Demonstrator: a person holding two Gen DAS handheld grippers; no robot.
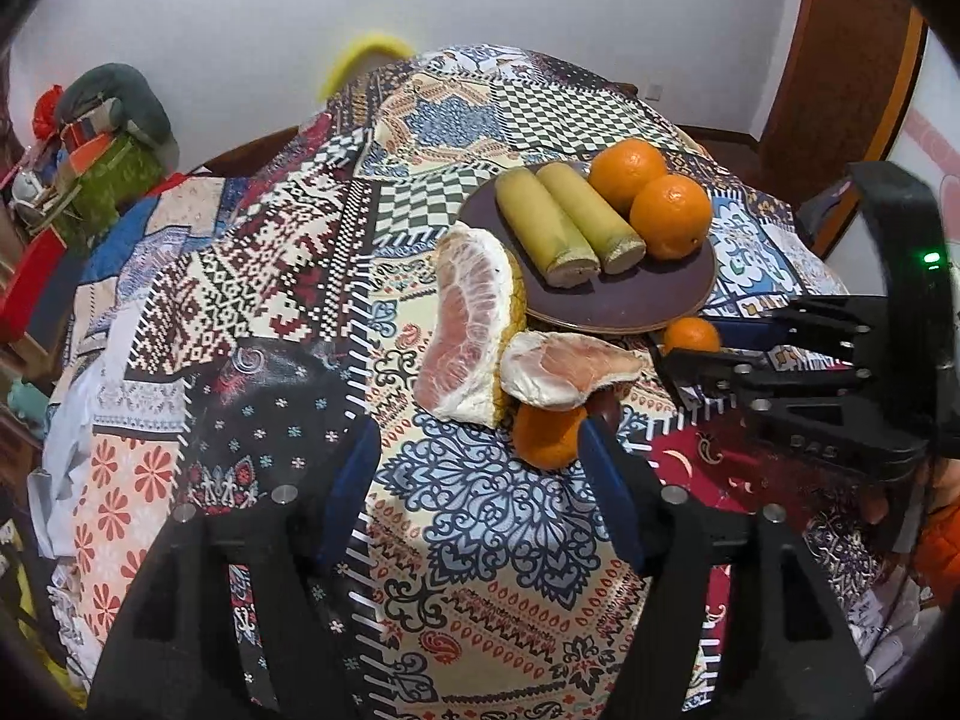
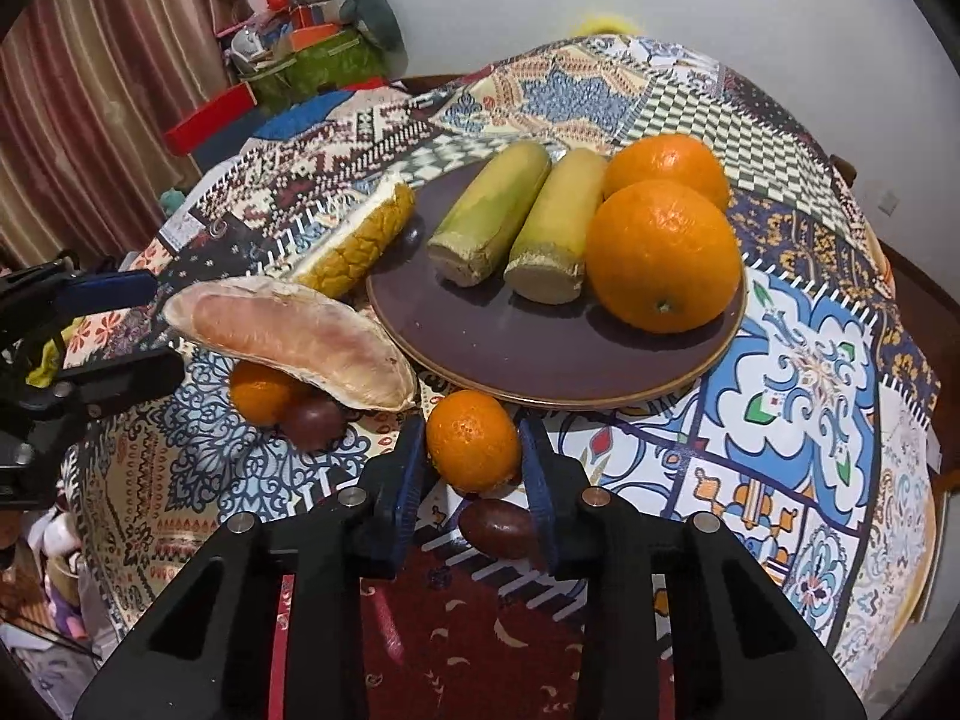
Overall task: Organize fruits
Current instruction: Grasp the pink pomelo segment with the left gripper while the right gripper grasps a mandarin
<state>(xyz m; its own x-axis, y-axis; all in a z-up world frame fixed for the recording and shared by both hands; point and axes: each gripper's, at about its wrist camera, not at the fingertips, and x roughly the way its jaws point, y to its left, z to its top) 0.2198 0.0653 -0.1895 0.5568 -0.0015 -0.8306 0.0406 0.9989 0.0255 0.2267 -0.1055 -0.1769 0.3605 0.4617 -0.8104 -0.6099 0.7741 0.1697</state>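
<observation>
Both tools are matte black plastic. The left gripper [image 1: 480, 468] has two broad arms with long triangular cut-outs and round silver screw heads near the finger roots. Its fingers [image 1: 609, 486] are lined with dark blue ribbed pads. The right gripper [image 2: 474, 468] is built the same way, with blue pads [image 2: 537, 498] and silver screws. Seen from the left camera, its body carries a small lit green lamp and raised lettering too blurred to read.
</observation>
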